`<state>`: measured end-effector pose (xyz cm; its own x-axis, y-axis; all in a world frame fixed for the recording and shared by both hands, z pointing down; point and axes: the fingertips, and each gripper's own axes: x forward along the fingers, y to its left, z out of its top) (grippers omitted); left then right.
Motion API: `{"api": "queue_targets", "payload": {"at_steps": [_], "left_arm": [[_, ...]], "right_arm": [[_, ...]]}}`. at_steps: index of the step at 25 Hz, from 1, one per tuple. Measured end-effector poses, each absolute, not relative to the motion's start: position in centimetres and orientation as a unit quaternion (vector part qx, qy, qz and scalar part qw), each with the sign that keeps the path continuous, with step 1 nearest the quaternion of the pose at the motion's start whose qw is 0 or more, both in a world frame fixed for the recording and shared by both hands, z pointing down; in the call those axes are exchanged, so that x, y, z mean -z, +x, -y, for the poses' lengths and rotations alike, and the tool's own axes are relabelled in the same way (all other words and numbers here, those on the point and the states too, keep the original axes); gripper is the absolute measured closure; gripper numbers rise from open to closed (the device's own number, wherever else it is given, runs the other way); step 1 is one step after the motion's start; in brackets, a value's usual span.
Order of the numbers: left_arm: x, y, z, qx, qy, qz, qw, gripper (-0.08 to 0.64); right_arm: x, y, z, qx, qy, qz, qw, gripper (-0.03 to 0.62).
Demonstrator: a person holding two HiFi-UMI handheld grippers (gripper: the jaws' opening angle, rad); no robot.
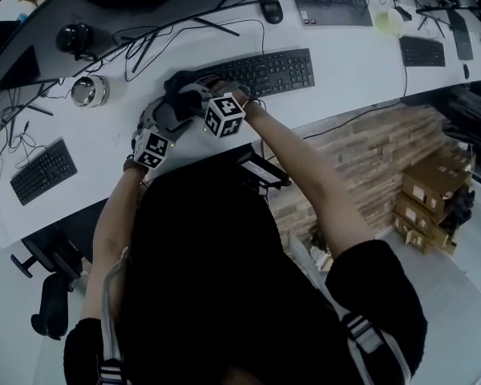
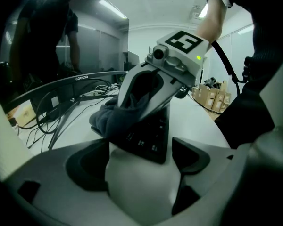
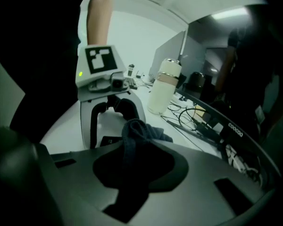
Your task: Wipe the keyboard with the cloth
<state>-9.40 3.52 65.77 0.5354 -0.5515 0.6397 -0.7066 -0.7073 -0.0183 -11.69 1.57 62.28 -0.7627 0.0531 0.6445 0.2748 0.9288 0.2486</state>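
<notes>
Right tool (image 3: 132, 161): clamps cloth (image 3: 137, 132) over keyboard (image 1: 268, 72) left end; long axis runs rightward. Left tool (image 2: 141, 157): jaws apart, keyboard end between, unclamped.

In the head view, the 9 o'clock end of the long black keyboard (image 1: 272, 72) is buried under the crumpled dark grey cloth (image 1: 183, 87). Its key legends are too small to read. At 6 o'clock, the person's dark-clothed torso (image 1: 200, 255) hides the near edge of the white desk (image 1: 345, 70).
</notes>
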Motion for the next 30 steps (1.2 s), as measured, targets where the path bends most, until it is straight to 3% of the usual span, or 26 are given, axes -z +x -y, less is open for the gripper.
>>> {"api": "queue_targets", "payload": {"at_steps": [2,6,12,16,20,30], "left_arm": [[-65.8,-9.4,-3.6,-0.316,0.868,0.363,0.123,0.153],[-65.2,-9.5,-3.4,-0.318,0.867,0.364,0.125,0.153],[-65.2,-9.3,-3.4,-0.317,0.867,0.364,0.125,0.153],[-65.2,-9.3,-3.4,-0.318,0.867,0.363,0.126,0.153],[-65.6,-9.4,-3.5,-0.316,0.868,0.363,0.124,0.153],[-65.2,-9.1,-3.4,-0.318,0.867,0.364,0.125,0.153]], "right_arm": [[-60.8,-11.4,-0.5,0.076,-0.072,0.944,0.313,0.534],[-55.5,-7.6,4.4,-0.101,0.040,0.973,0.205,0.532],[-53.1,9.0,12.7,-0.197,0.284,0.931,0.116,0.531],[-53.9,20.8,15.6,-0.203,0.413,0.879,0.128,0.531],[-55.9,27.4,16.8,-0.199,0.480,0.838,0.163,0.531],[-61.1,26.2,16.4,-0.227,0.474,0.829,0.190,0.529]]}}
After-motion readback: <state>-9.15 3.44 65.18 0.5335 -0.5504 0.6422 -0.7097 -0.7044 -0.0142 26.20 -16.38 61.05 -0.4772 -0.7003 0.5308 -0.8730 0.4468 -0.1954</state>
